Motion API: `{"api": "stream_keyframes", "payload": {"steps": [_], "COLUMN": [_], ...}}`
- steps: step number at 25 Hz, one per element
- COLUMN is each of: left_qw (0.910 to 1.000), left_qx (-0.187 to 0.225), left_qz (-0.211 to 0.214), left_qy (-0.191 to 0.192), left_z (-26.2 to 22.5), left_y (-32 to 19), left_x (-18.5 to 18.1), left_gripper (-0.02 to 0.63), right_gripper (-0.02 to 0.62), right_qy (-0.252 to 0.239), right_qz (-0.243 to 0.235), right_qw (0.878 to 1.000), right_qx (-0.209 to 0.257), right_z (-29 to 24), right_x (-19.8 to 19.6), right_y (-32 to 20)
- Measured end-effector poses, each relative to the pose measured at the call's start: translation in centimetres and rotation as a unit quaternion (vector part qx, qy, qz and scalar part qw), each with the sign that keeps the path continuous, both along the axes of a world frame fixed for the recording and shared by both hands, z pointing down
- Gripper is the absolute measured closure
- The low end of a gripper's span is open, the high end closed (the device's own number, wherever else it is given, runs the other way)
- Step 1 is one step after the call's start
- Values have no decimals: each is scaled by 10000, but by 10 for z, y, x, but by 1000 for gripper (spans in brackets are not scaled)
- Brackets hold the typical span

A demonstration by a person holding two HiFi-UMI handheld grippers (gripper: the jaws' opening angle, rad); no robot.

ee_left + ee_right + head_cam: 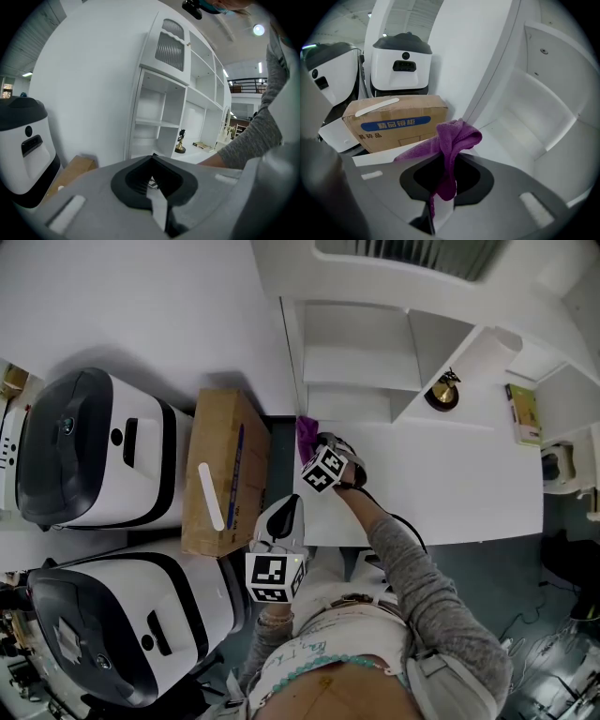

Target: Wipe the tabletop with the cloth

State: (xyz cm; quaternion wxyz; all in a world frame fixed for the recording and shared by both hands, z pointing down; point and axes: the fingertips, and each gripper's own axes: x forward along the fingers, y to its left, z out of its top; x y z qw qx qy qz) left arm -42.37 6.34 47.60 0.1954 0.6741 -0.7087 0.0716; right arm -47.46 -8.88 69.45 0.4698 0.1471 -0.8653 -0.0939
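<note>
my right gripper (446,161) is clamped on the purple cloth (453,138); the cloth bunches up out of the closed jaws and droops forward over them. in the head view that gripper (313,448) sits at the far left corner of the white tabletop (459,484), the cloth (306,433) at its tip, close to the left wall of the shelf unit (352,362). my left gripper (286,512) hangs off the table's near edge, beside the cardboard box (222,470), jaws pressed together on nothing.
</note>
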Motion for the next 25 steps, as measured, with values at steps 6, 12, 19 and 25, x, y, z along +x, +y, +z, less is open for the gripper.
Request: {"api": "stream_keyframes", "payload": {"steps": [6, 12, 19, 25], "left_qw": [9999, 9998, 9996, 9996], "left_qx": [-18, -62, -160, -137], "left_qz": [15, 66, 99, 70], "left_qy": [-141, -186, -200, -258], "left_z": [-4, -2, 1, -1], "left_y": [-2, -5, -17, -29], "left_x": [4, 11, 31, 48], "left_gripper": [604, 604, 606, 604], "right_gripper": [529, 529, 529, 529], "right_qy": [211, 200, 221, 220], "right_qz": [-295, -222, -164, -195], "right_qw": [9989, 9992, 9994, 9995], "right_qx": [303, 267, 206, 148], "right_z": [1, 5, 0, 0], "right_x": [2, 12, 35, 52], "right_y": [0, -5, -16, -25]}}
